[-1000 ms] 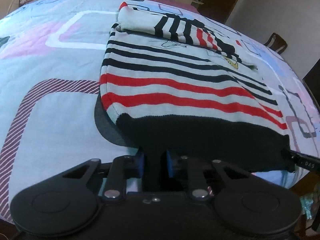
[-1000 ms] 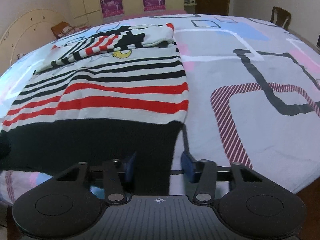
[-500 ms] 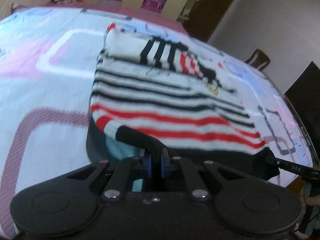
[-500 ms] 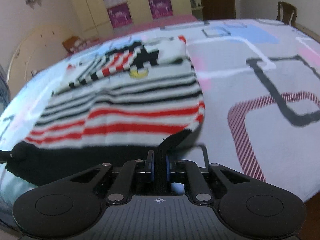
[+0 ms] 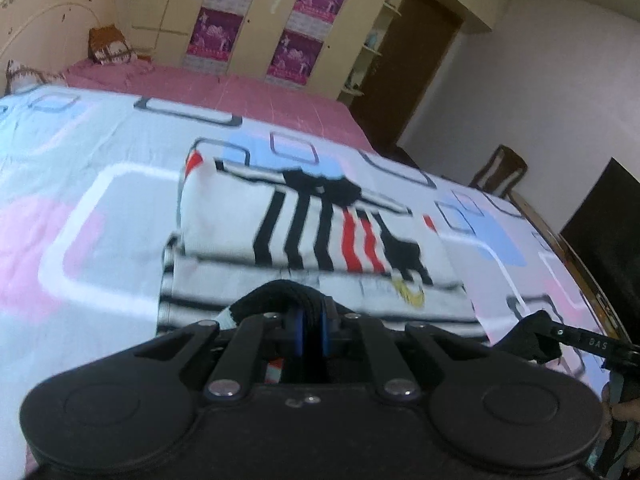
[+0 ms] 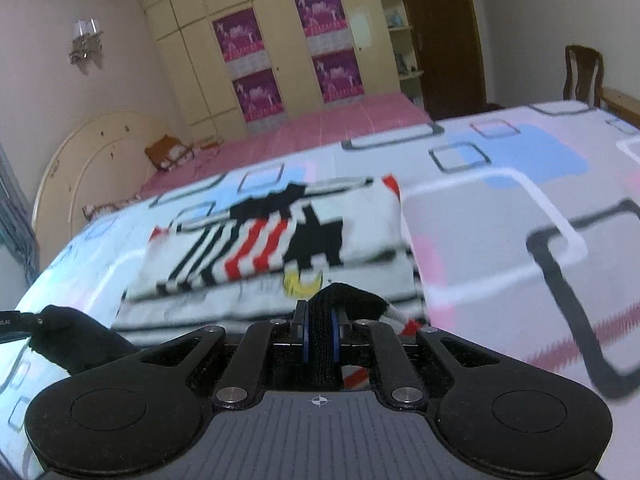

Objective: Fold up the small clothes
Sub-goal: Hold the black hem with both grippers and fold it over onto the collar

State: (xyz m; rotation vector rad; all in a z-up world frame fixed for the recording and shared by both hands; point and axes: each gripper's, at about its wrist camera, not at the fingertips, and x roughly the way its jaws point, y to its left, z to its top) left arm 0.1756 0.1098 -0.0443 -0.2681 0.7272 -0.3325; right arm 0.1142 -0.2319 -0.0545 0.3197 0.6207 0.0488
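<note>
A small striped sweater [image 5: 320, 236], white with black and red stripes and a black hem, lies on the bed with its sleeves folded across the chest. It also shows in the right wrist view [image 6: 272, 248]. My left gripper [image 5: 311, 330] is shut on the black hem [image 5: 280, 298] at its left corner and holds it lifted over the sweater's body. My right gripper [image 6: 320, 336] is shut on the hem's right corner [image 6: 344, 296], also lifted. The right gripper's tip with hem shows in the left wrist view [image 5: 532, 336].
The bed sheet [image 6: 520, 208] is patterned with squares; a pink sheet [image 5: 240, 92] lies beyond it. A wardrobe with posters [image 6: 288, 52] and a headboard [image 6: 80, 172] stand behind. A wooden chair [image 6: 582, 72] is at the right.
Both grippers shut on the black hem, then lifted it and carried it forward over the sweater toward the folded sleeves. The red stripes are now hidden under the raised hem.
</note>
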